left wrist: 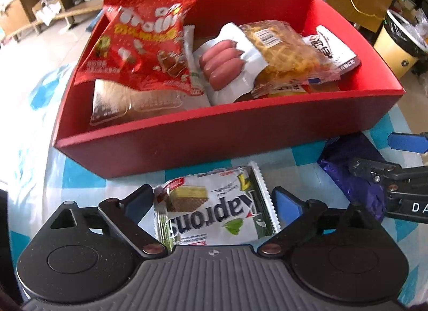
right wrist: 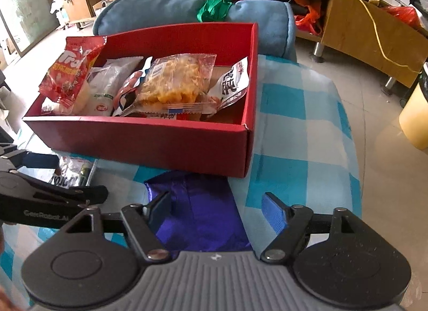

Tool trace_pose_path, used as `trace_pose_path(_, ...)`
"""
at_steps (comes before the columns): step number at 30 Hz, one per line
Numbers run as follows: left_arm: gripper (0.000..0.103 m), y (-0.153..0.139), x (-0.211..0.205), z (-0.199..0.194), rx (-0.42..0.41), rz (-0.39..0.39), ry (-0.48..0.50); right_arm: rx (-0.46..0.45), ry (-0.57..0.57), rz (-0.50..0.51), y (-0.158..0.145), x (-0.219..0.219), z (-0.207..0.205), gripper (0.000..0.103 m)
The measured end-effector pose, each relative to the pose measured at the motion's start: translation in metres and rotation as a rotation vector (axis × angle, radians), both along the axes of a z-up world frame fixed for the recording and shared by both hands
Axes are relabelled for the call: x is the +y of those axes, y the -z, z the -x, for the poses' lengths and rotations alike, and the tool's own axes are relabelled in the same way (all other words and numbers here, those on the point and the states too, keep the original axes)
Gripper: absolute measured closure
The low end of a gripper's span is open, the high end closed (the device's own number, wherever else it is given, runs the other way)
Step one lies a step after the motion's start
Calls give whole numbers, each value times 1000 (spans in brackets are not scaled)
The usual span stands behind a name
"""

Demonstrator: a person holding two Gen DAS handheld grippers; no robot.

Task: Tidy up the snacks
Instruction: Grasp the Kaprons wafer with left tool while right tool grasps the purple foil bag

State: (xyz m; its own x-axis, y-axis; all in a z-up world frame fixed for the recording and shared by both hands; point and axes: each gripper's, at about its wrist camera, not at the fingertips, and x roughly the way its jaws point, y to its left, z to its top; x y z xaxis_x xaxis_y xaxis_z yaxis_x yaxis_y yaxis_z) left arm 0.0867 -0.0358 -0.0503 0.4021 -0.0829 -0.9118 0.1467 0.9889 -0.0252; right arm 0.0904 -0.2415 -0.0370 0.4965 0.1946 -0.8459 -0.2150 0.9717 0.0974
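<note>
A white Kaprons wafer pack (left wrist: 214, 212) lies flat on the checked cloth in front of the red box (left wrist: 214, 137). My left gripper (left wrist: 214, 204) hangs over it, open, one finger on each side of the pack and close to its edges. To the right a shiny purple packet (right wrist: 198, 209) lies against the box's front wall (right wrist: 133, 139). My right gripper (right wrist: 216, 210) stands open around it, the left pad near the packet's edge and the right pad well apart from it. The box holds a red snack bag (left wrist: 141, 43), a sausage pack (left wrist: 222, 65) and a bag of yellow crisps (left wrist: 286, 54).
The blue-and-white checked cloth (right wrist: 294, 129) has bare room right of the box. A blue cushion (right wrist: 256, 22) with a green bag lies behind the box. Wooden shelving (right wrist: 361, 30) and a yellow bin (right wrist: 414, 118) stand on the floor beyond. The two grippers are close side by side.
</note>
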Motion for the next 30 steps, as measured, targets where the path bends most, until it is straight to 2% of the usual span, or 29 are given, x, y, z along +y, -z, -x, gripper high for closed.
trace_pose_path(4, 6, -1, 2, 2, -7, 3, 7, 10, -7, -40, 5, -1, -7, 21)
trace_pose_path(8, 12, -3, 1, 5, -10, 4, 17, 28, -11, -102, 7, -5, -11, 20)
trace_pose_path(12, 16, -5, 3, 9, -14, 4, 28, 31, -22, -106, 9, -2, -12, 15)
trace_pose_path(18, 17, -7, 8, 16, 7, 4, 57, 52, -77, -71, 10, 12, -5, 11)
trace_pose_path(22, 17, -7, 11, 22, 12, -1, 68, 72, -128, -53, 8, 26, 14, 11)
trace_pose_path(25, 17, -8, 15, 23, 21, 1, 66, 91, -158, -64, 4, 29, 30, 16)
trace_pose_path(27, 16, -8, 18, 23, 27, 8, 65, 107, -111, -58, 1, 25, 32, 22)
trace_pose_path(30, 14, -7, 20, 22, 39, 18, 58, 89, 28, -95, -3, 16, 24, 21)
